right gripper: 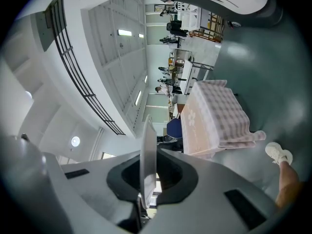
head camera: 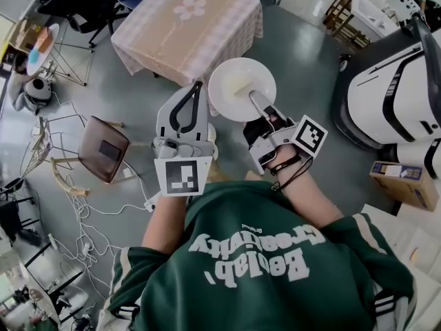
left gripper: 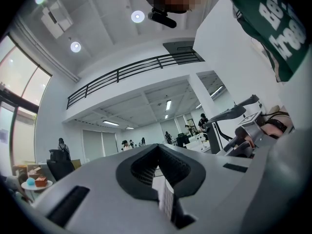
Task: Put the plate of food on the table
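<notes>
Grey hall floor (head camera: 296, 61), checked-cloth desk (head camera: 186, 26) ahead; right tool (head camera: 256, 102) tight on white plate (head camera: 224, 96), left tool (head camera: 198, 87) closed, empty.

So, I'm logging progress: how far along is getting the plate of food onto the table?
Done: the right tongs grip the white plate by its rim, pale food on it. In hand: it hangs over the grey floor, short of the cloth-covered table. To do: reach the table and set it down.
</notes>
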Demonstrator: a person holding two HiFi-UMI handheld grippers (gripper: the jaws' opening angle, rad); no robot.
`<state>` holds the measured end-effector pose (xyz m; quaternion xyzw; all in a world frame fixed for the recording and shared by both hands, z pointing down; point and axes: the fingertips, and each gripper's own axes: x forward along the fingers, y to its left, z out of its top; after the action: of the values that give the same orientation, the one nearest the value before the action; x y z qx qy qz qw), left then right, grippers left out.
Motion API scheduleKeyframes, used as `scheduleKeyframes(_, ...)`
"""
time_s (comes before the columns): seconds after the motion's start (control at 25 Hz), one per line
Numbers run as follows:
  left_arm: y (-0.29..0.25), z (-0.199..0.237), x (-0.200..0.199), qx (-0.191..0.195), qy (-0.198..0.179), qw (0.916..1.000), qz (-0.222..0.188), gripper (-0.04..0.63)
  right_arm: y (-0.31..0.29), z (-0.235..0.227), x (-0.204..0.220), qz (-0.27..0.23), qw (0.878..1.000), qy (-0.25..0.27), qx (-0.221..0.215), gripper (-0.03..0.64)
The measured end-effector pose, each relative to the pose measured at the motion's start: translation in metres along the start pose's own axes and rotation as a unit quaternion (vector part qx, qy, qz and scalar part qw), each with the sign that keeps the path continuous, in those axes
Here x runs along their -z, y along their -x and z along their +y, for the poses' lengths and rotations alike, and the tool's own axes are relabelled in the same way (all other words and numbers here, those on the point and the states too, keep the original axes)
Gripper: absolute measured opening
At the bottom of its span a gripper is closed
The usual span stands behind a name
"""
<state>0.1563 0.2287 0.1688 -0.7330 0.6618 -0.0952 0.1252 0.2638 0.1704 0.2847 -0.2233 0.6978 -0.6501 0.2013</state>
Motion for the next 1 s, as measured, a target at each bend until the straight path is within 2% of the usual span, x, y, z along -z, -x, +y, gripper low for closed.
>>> scheduleKeyframes(0.4, -0.044, 0.052, 0.023, -0.011, 0.028, 0.9995, 0.01, 0.009, -0.058, -0.002, -0.012, -0.004, 1.0, -0.007, 0.01, 0.023)
scheduleKeyframes(0.6, -0.068, 0.077, 0.035, -0.019, 0.057, 0.998, 0.018, 0.009, -0.087, -0.005, -0.022, -0.01, 1.0, -0.009, 0.021, 0.023)
scheduleKeyframes(1.0, -0.109, 0.122, 0.052, -0.007, 0.063, 0.9976, 0.028, 0.009, -0.145, 0.0, -0.027, -0.012, 1.0, -0.011, 0.024, 0.023)
